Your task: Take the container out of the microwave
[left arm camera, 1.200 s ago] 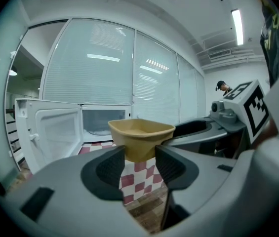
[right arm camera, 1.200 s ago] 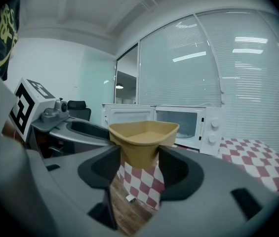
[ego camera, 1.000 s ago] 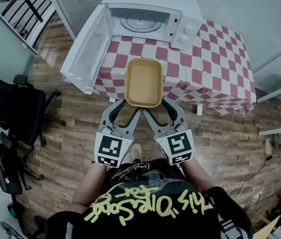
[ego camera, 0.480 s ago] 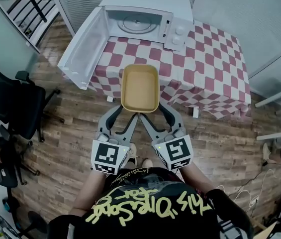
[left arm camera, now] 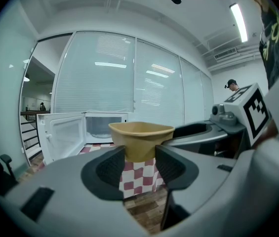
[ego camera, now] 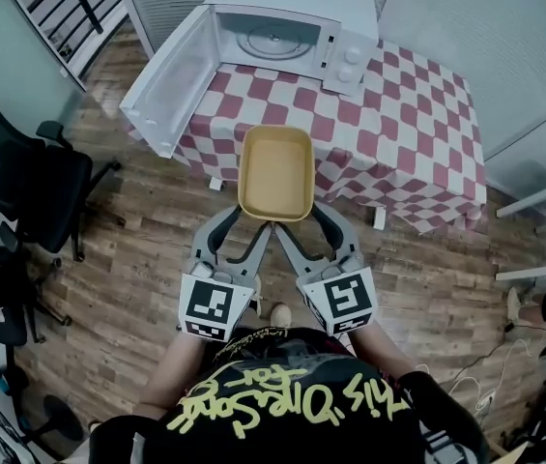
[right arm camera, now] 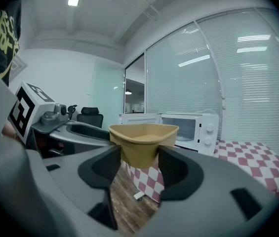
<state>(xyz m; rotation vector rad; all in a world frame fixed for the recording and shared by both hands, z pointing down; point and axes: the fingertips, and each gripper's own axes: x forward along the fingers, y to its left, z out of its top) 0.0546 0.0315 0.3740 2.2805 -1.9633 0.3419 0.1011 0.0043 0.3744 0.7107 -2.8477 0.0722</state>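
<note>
The left hand-held gripper (ego camera: 248, 220) and right hand-held gripper (ego camera: 301, 220) are clasping the container (ego camera: 274, 170), which is pointing lengthwise toward the open microwave (ego camera: 282, 32) at the table's (ego camera: 398, 124) far-left corner.

Tan open container (ego camera: 275, 173), level, pinched at near corners by left gripper (ego camera: 250, 219) and right gripper (ego camera: 302, 219). White microwave (ego camera: 287, 27) well beyond, door open.

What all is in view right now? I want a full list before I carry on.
container: one, tan, empty, held in the air above the table's near edge
microwave: one, white, door open, on the table's far left corner
table: one, red-and-white checked cloth, centre
office chair: one, black, far left
wood floor: brown planks, all around
left gripper: one, grey, shut on the container's near left corner
right gripper: one, grey, shut on its near right corner
</note>
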